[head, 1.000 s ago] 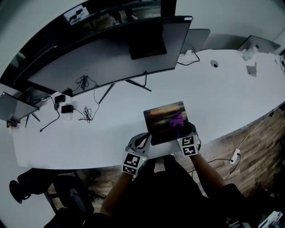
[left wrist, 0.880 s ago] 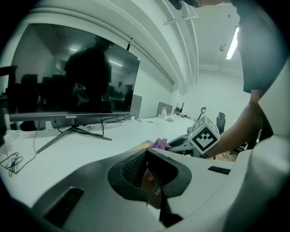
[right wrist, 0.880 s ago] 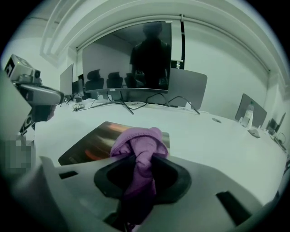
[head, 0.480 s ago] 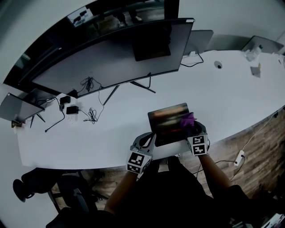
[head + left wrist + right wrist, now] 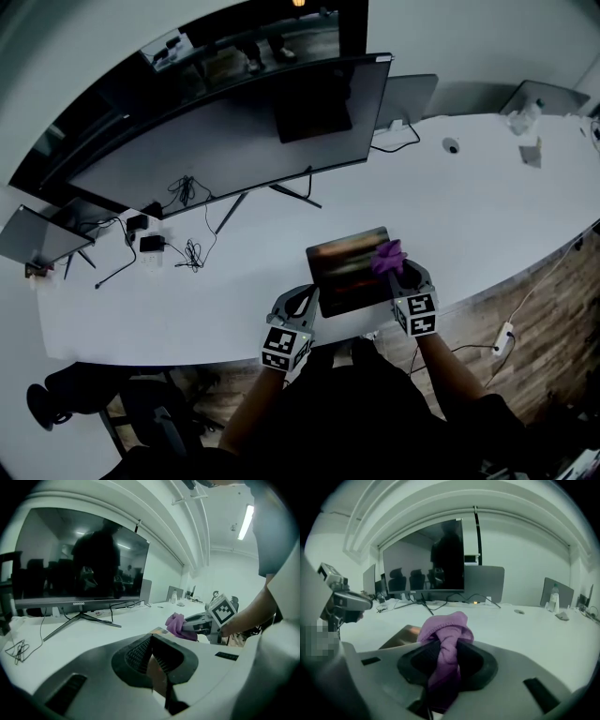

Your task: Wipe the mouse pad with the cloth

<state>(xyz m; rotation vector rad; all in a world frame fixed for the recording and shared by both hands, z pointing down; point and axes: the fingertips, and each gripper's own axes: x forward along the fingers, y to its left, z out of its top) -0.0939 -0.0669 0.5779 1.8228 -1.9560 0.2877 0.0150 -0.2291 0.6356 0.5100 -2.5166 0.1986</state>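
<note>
Currently, the person stands at the near edge of the long white curved table, a gripper in each hand. The left gripper sits at the near left corner of the dark rectangular mouse pad, which has a reddish-brown sheen. In the left gripper view its jaws are pressed together on a thin brownish edge, which looks to be the pad's.

The right gripper is at the pad's right side. Its jaws are clamped on the crumpled purple fabric cloth, which bulges out above them. From above, the cloth lies over the far right corner of the pad. Whether it presses on the surface cannot be confirmed. The pad lies flat near the table's front edge, between the two grippers.

Further back on the tabletop to the left are a tangle of thin black cables and a small dark adapter. Beyond them stands a large dark flat-screen monitor on splayed legs, its screen off. A grey panel stands just beside its right end.

To the right, below the table, a white power strip lies on the wood-plank floor.
</note>
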